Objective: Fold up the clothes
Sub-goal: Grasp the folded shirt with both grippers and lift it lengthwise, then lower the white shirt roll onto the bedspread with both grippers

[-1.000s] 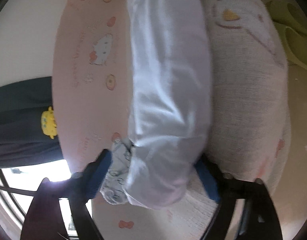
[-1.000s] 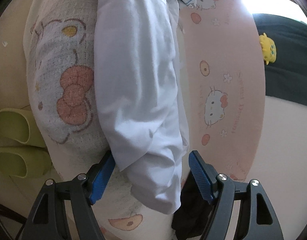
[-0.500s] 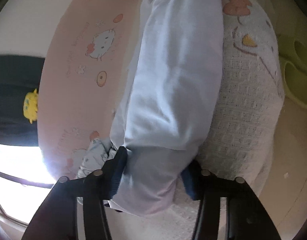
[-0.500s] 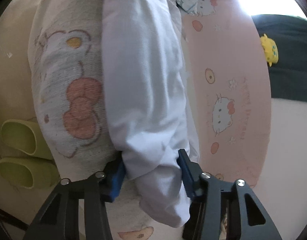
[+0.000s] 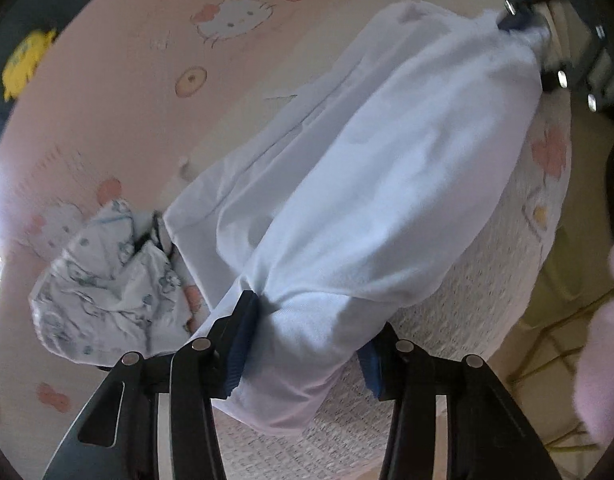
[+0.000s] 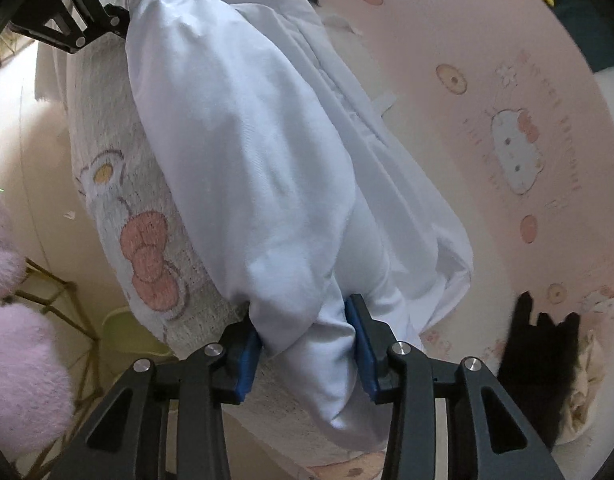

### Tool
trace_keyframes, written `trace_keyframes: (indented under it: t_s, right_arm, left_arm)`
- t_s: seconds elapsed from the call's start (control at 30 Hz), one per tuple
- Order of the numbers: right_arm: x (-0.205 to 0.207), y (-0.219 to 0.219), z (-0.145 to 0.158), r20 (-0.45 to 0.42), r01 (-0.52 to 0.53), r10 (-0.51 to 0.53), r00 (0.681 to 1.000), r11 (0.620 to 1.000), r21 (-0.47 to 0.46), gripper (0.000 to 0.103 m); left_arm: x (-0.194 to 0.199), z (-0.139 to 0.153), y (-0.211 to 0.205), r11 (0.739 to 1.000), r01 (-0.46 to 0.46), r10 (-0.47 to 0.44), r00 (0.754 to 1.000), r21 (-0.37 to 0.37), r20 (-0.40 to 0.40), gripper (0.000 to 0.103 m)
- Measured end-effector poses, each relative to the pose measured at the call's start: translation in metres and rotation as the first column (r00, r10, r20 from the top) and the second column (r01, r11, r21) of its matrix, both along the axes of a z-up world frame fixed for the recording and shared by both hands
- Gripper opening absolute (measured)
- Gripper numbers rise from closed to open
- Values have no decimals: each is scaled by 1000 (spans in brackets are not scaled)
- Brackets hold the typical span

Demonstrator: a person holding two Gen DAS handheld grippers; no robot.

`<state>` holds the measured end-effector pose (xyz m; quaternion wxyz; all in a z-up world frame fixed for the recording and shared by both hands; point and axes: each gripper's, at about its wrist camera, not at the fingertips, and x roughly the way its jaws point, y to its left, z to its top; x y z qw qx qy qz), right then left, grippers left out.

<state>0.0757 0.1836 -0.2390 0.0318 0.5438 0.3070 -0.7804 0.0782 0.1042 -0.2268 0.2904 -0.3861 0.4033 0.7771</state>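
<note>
Closing from wide open a second ago, the left gripper (image 5: 303,340) and right gripper (image 6: 305,344) now pinch the two ends of the white garment (image 5: 367,184) — lifted just above the pink blanket (image 5: 119,92) — so the fold can start.

Pink cat-print bedsheet (image 5: 119,92), cream knitted blanket (image 6: 119,184), fluffy pink cushion (image 6: 15,364), yellow plush toy (image 5: 25,64)

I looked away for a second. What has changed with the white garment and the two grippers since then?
Both grippers, left and right, were open around the ends of the white garment and have closed on them; their jaws are still closing. The garment now bunches at each grip and has begun lifting. The pink sheet and patterned cloth stayed put.
</note>
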Motion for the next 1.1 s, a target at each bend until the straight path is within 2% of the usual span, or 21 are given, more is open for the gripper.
trace_keyframes:
  t_s: [0.07,0.17,0.3,0.4,0.57,0.63,0.7,0.77,0.83,0.97,1.1]
  right_arm:
    - [-5,4,2,35,19,-17,999,998,-53,42]
    - [-17,23,13,96,90,-71,993,974,-207,42]
    - [-33,56,25,185,213,-148,971,886,-412,41]
    - [-42,76,30,227,286,-193,955,811,-510,41]
    - [-37,85,42,230,346,-260,938,745,-571,41]
    - [-54,93,46,228,369,-289,930,721,-587,41]
    - [-63,107,47,230,399,-328,916,690,-604,41]
    - [-70,119,44,255,455,-384,887,636,-624,41]
    - [-73,123,45,266,490,-426,865,599,-634,41]
    - [-92,135,44,263,531,-483,835,585,-613,41]
    - [-105,141,44,251,561,-521,816,610,-560,43]
  left_arm:
    - [-10,5,-2,999,-30,28,997,42,67,42]
    - [-29,13,-5,992,-86,67,980,94,185,42]
    - [-50,20,-7,982,-141,96,947,128,307,42]
    - [-62,27,-7,968,-204,138,919,148,369,42]
    - [-79,39,-13,918,-340,216,861,205,460,42]
    - [-89,43,-12,898,-382,239,839,216,488,42]
    - [-103,49,-7,884,-409,254,827,226,502,42]
    - [-115,54,-7,873,-431,270,819,231,506,42]
    - [-120,54,-6,863,-447,286,816,234,502,42]
    - [-144,53,1,842,-494,333,791,214,513,42]
    - [-159,46,7,839,-513,373,783,180,498,45]
